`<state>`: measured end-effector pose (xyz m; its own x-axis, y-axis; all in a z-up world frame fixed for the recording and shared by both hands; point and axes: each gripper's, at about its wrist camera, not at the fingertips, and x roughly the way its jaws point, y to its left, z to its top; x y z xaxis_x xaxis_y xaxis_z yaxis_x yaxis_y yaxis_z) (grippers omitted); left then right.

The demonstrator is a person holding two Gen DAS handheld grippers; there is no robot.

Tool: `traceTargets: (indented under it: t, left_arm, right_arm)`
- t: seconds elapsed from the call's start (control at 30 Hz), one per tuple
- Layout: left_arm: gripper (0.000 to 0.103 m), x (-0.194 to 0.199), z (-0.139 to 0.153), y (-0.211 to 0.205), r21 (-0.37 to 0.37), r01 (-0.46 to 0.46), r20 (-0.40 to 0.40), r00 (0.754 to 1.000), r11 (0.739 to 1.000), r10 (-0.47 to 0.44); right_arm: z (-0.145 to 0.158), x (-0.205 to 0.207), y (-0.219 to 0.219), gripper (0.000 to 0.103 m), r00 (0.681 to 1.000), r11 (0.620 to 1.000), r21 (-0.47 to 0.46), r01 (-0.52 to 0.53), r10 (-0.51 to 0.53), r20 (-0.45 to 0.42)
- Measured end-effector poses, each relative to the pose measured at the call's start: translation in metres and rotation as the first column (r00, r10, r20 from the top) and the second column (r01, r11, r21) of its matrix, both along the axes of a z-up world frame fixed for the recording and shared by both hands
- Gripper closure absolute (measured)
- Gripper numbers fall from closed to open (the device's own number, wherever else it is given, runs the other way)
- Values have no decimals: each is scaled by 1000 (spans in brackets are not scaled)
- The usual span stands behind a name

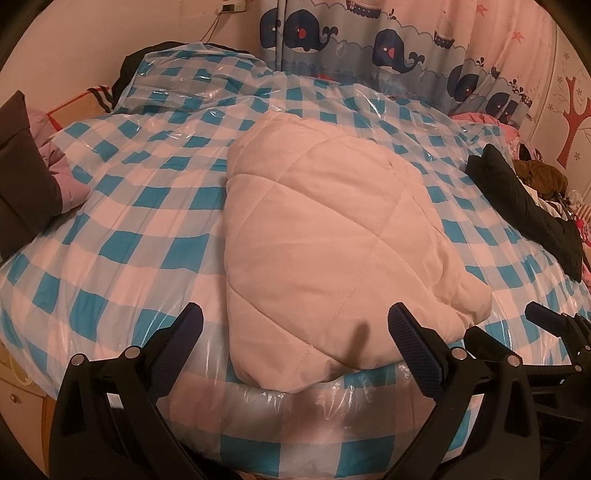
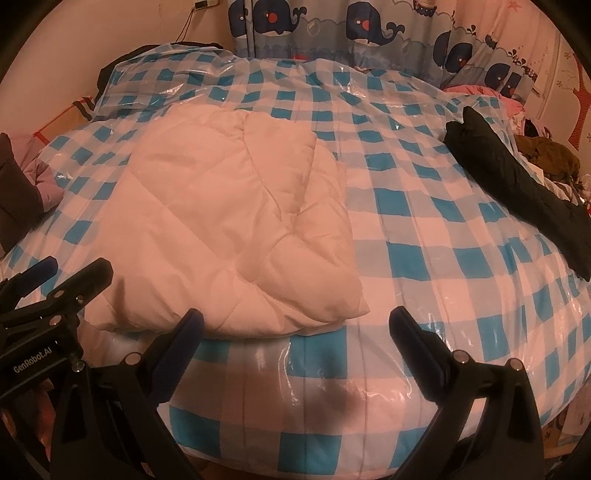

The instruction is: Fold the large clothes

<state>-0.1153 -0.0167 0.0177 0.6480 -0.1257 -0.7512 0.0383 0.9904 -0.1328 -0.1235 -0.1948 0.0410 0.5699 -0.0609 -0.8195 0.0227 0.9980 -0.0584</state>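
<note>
Both claws, left (image 1: 295, 325) and right (image 2: 295, 328), gape wide over a plastic-covered checked bed (image 2: 406, 240) before whale curtains (image 2: 369, 26).

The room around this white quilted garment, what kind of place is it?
Most likely a home bedroom: a bed under a blue checked plastic cover, a whale-print curtain behind it, and clothes piled at the side.

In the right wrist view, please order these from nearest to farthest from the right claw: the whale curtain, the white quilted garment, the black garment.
From the right claw:
1. White quilted garment, just ahead, left of centre.
2. Black garment, far right on the bed.
3. Whale curtain, behind the bed.
</note>
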Motion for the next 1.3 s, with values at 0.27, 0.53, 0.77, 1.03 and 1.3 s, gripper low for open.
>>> traceTargets:
  t: [0.27, 0.53, 0.77, 1.03, 1.3]
  left_arm:
    - [7, 0, 1, -1, -2, -1, 1, 1000, 1000, 1]
    - [7, 2, 2, -1, 2, -1, -3, 1000, 1000, 1]
    - [7, 3, 1, -2, 5, 4, -7, 1000, 1000, -4]
    - [7, 4, -1, -1, 6, 5, -7, 1000, 1000, -5]
    - [7, 5, -6, -2, 31, 11, -21, 1000, 999, -10]
  right_arm:
    - [2, 1, -1, 7, 1000, 1000, -1, 1, -1, 4]
    - [3, 1, -2, 7, 1000, 1000, 5, 4, -4, 8]
    - [5, 2, -5, 7, 1000, 1000, 8, 6, -6, 11]
    - [5, 2, -5, 7, 1000, 1000, 10, 7, -7, 9]
    - [4, 2, -5, 7, 1000, 1000, 9, 8, -8, 9]
